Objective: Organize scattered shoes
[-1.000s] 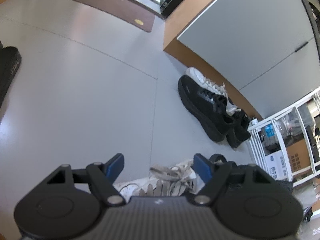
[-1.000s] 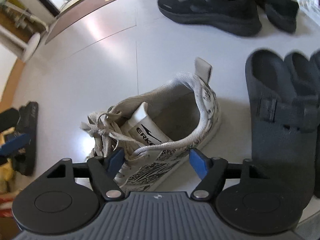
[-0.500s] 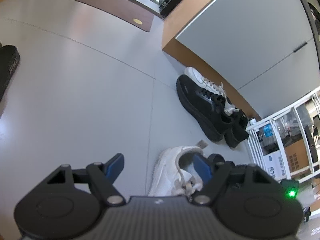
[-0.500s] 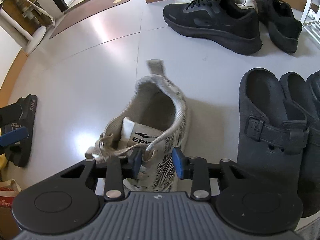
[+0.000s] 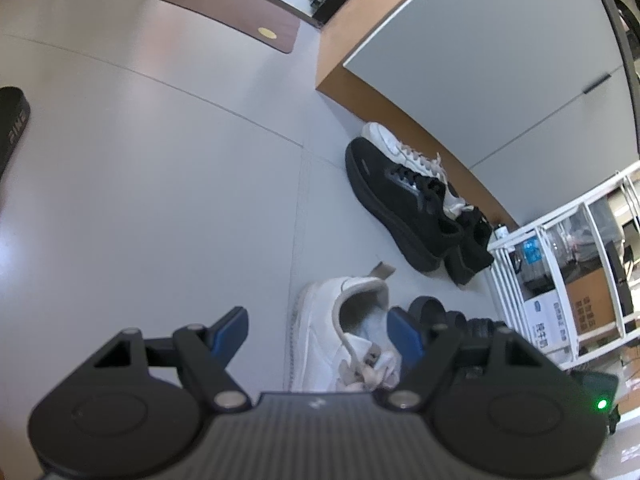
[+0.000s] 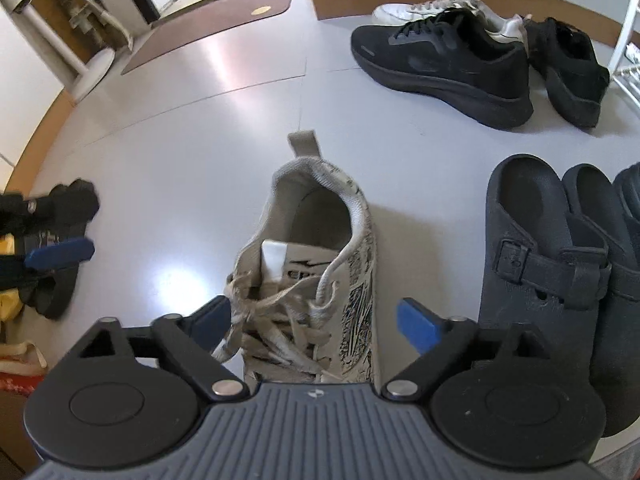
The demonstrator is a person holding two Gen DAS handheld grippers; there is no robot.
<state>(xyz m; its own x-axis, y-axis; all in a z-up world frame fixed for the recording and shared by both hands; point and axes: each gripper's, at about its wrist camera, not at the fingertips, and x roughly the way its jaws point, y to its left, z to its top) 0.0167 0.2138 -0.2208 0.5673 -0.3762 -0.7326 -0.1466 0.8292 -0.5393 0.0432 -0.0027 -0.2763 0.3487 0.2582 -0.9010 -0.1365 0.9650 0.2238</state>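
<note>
Surroundings, taken from the patterned sneaker as reference. Just to its right lies a dark buckled clog with a second clog touching it on the far side; both point the same way as the sneaker. Beyond the sneaker's heel, well apart, a black trainer lies along the brown skirting, a white lace-up shoe behind it and another black shoe to its right. Further off to the left lies a brown mat. To the sneaker's left lies a black slide sandal, partly covered by the left gripper. A white wire rack stands past the clogs.

The sneaker rests upright on the grey floor, heel away from the right-wrist camera, pull tab standing up. Its upper is off-white with black scribble print on the side, a white tongue label and loose, tangled cream laces.

The right gripper stands over the laced forefoot; its jaws have just been opening and now straddle the shoe with visible gaps on both sides, gripping nothing. The left gripper's jaws are also spread wide, nothing between the pads.

The sneaker's toe is hidden under the right gripper body. The tongue lettering is not legible. Rack contents are blurred.
</note>
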